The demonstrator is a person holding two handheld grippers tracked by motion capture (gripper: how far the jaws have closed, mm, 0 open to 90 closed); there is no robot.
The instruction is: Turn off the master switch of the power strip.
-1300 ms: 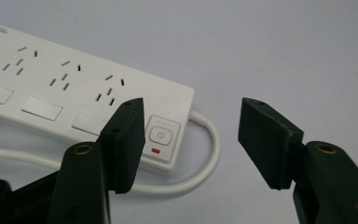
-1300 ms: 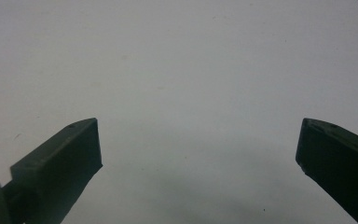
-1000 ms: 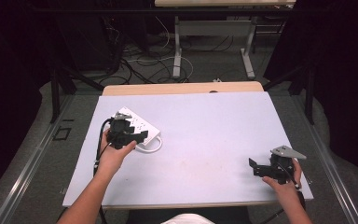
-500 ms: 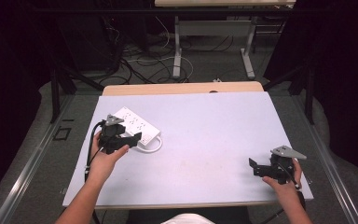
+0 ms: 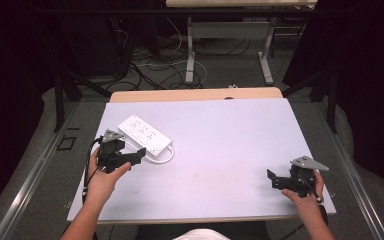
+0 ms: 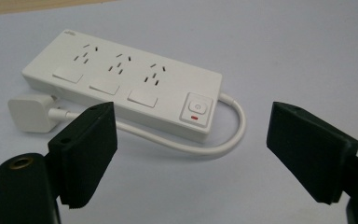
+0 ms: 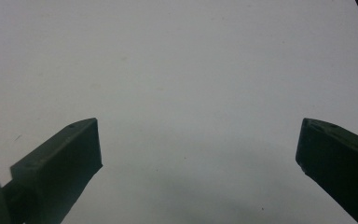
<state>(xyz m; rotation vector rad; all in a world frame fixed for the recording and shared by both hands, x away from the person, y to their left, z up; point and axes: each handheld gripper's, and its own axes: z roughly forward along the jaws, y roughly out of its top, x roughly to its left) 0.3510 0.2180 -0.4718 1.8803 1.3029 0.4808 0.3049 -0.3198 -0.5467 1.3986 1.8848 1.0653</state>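
Pale and otherwise bare, the bench carries one white power strip, which is seen lying flat just ahead of the left gripper, slightly to its left side. Its short white cable is looped back along the near edge and ends in one white plug, resting beside the strip's far end, close to the left jaw. Three socket groups are counted on the strip, each with a blank rocker below, plus one power button at the cable end.

The left gripper's jaws have just been opening and are now spread wide, with nothing pressed between them; strip and cable are left free on the bench. The step is judged to be a release and retreat from the strip. If another grasp is wanted, the jaws would need to be brought forward and squared to the strip's narrow sides.

The right gripper, held well apart near the bench's right corner, is likewise spread wide over bare surface, holding nothing.
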